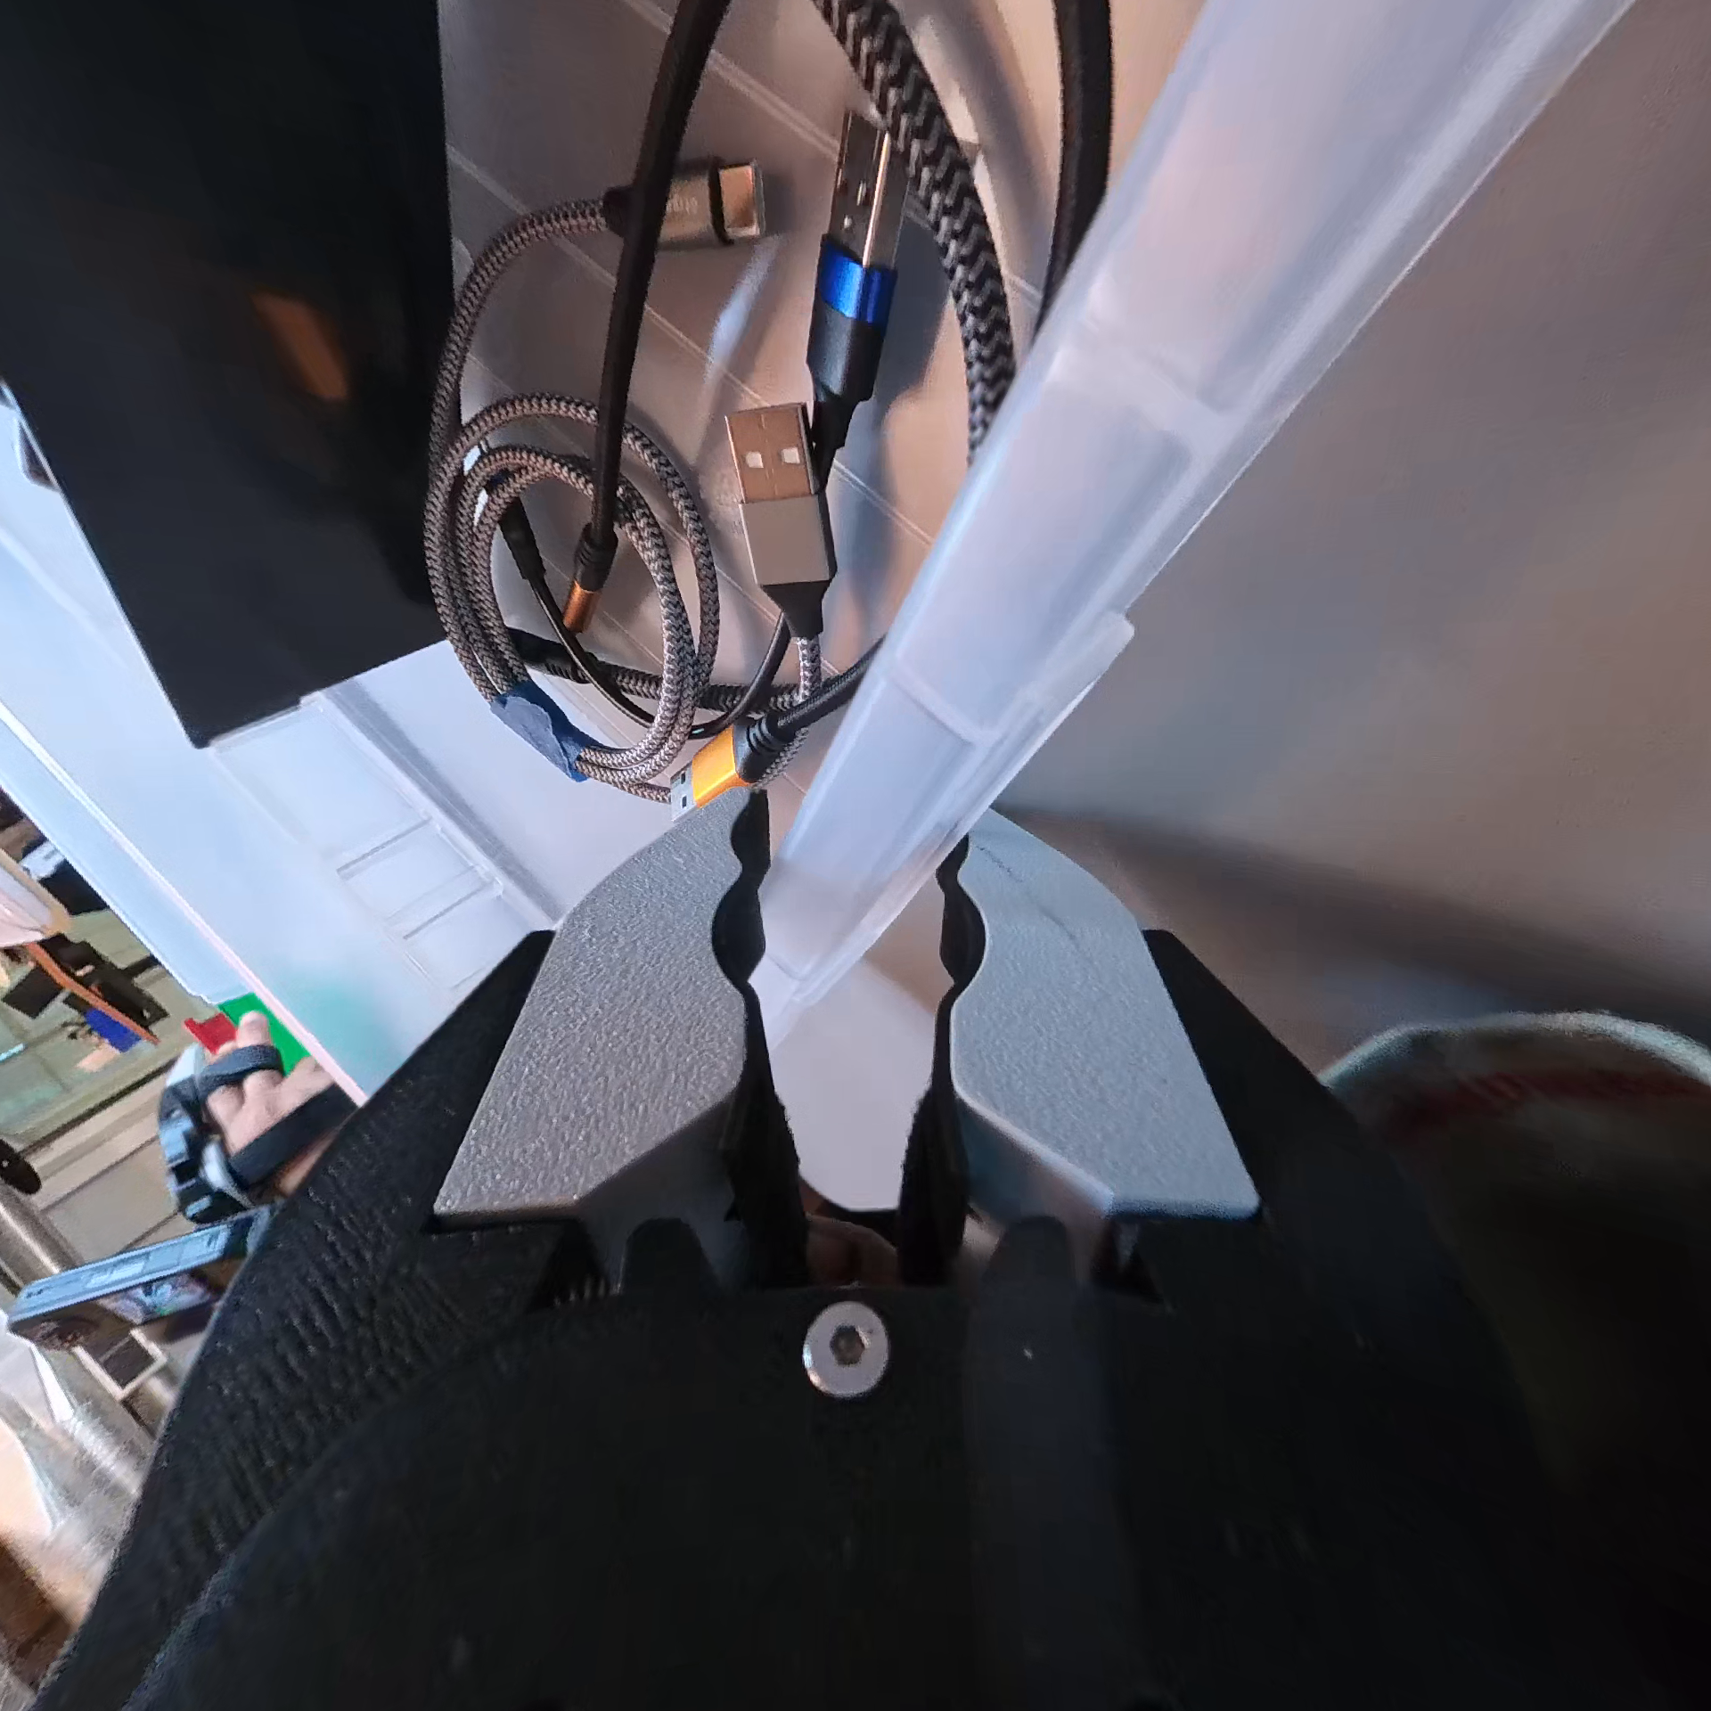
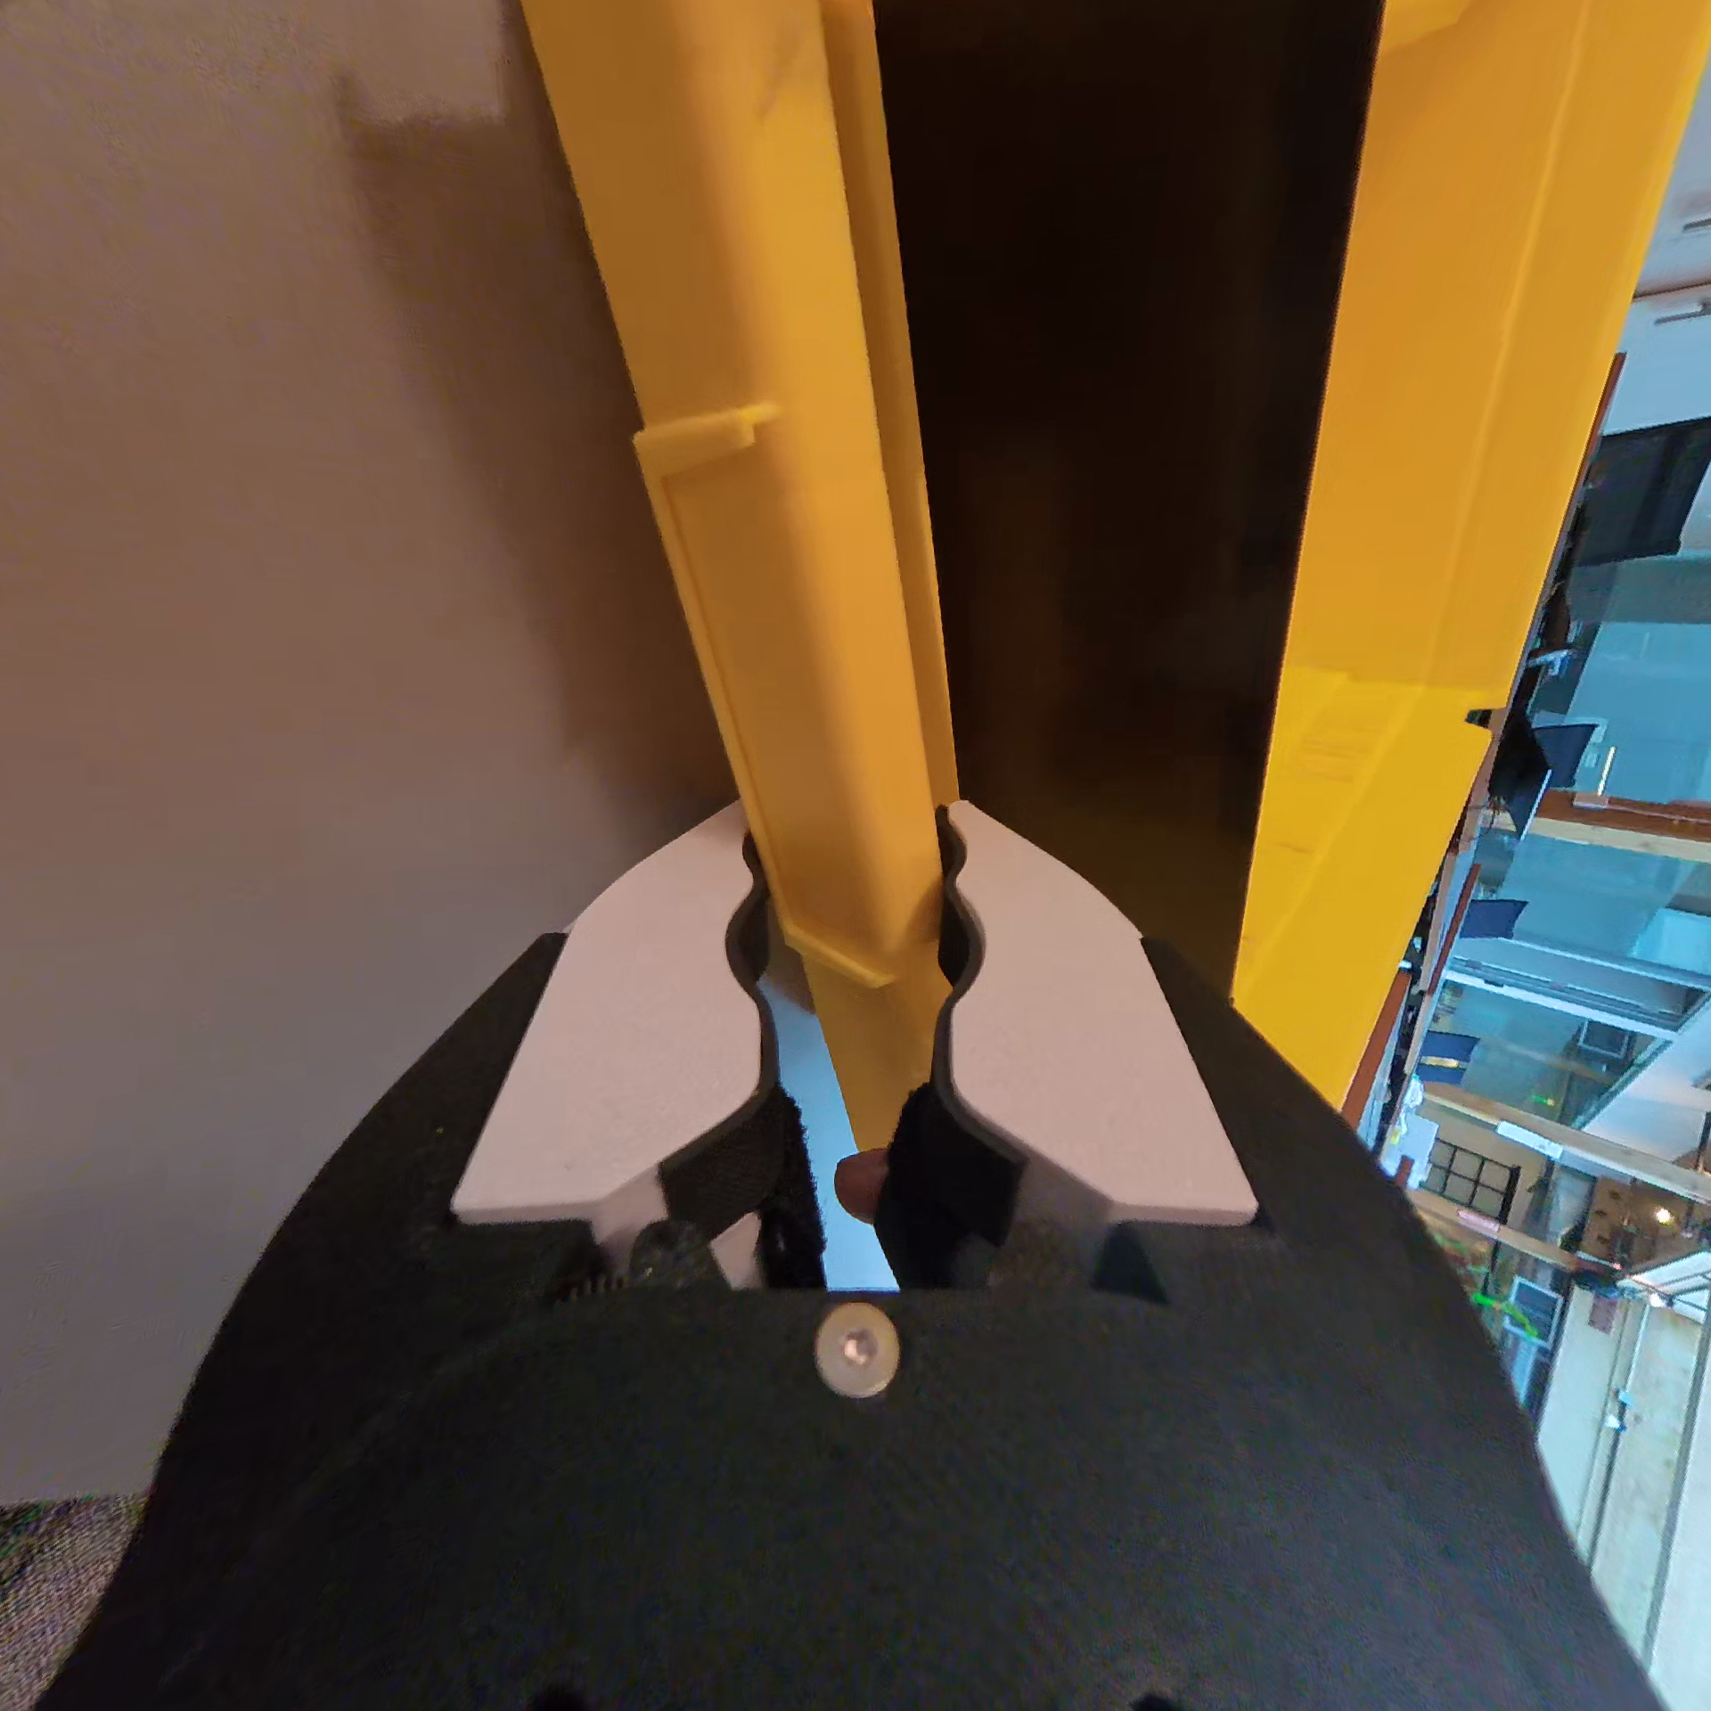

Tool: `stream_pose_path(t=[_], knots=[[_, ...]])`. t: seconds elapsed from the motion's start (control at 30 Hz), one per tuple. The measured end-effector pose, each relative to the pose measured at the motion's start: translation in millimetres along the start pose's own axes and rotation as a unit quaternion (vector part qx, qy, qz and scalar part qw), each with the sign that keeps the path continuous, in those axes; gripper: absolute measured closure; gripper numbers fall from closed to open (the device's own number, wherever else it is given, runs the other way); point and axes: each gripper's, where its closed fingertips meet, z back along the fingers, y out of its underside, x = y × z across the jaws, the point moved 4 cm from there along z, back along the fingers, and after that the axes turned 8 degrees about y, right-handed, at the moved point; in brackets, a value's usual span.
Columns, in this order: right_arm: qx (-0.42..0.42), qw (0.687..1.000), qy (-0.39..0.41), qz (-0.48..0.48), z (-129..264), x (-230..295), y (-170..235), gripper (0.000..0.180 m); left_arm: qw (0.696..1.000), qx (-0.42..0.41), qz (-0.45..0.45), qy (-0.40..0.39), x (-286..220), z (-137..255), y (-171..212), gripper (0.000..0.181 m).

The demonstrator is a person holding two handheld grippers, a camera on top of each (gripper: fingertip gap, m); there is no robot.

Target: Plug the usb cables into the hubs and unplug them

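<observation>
Left gripper [image 1: 852, 912] clenches the clear bin's rim [image 1: 1037, 518], cables [image 1: 593, 593] at eleven o'clock; right gripper [image 2: 852, 903] clenches the yellow bin's rim [image 2: 815, 648].

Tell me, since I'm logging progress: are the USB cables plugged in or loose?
Loose: the blue-collared plug, grey plug and orange-collared plug lie bare in the clear bin; no hub is visible.

Clear plastic bin [image 1: 1065, 518] wall between the left hand-held gripper [image 1: 852, 889] fingers, yellow bin [image 2: 833, 648] wall between the right hand-held gripper [image 2: 852, 889] fingers, grey worktop [image 2: 278, 555] alongside
</observation>
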Motion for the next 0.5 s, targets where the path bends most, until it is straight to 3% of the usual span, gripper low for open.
stream_pose_path(t=[0.3, 0.4, 0.5], knots=[[-0.015, 1.000, 0.015, -0.001, 5.6, 0.8, 9.1, 0.141, 1.000, 0.010, 0.010, 0.010, -4.7, 1.9, -1.2, 0.143], [-0.037, 0.999, -0.016, -0.023, 13.8, 2.8, 5.6, 0.129, 0.997, -0.068, 0.023, 0.041, -8.3, 18.3, -5.1, 0.091], [-0.064, 0.995, -0.052, -0.055, 26.9, 2.8, 0.6, 0.125, 0.977, -0.191, 0.029, 0.089, -12.8, 46.2, -7.7, 0.084]])
